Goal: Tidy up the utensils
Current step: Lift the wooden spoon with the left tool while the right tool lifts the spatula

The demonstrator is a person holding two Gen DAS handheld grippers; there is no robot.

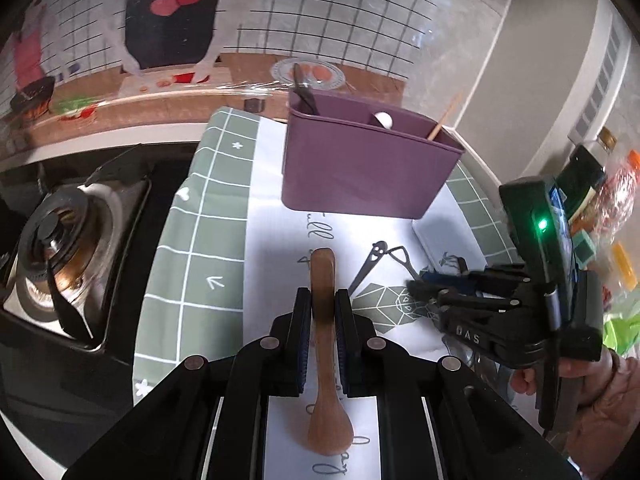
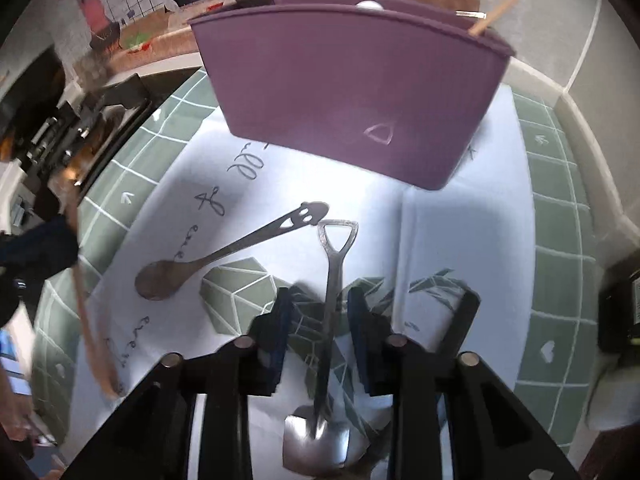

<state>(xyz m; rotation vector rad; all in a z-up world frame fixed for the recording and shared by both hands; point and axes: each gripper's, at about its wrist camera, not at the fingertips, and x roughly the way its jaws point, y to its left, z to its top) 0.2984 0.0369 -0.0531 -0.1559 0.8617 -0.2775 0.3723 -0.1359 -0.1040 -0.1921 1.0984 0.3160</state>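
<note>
Left tool (image 1: pixel 323 312) clamping wooden spoon (image 1: pixel 326 360); "DAS" lettering.

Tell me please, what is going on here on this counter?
A person is sorting utensils into the purple holder with a tool in each hand. The left tool is shut on a wooden spoon. The right tool straddles the handle of a shovel-shaped metal spoon, its pads not pressing on it. A spoon with a smiley handle lies on the mat.

right gripper (image 1: pixel 418 292) body: "DAS", upside down
mat (image 2: pixel 460 240) script, below purple holder (image 2: pixel 352 92): cursive, unreadable
holder front: embossed triangle mark
</note>
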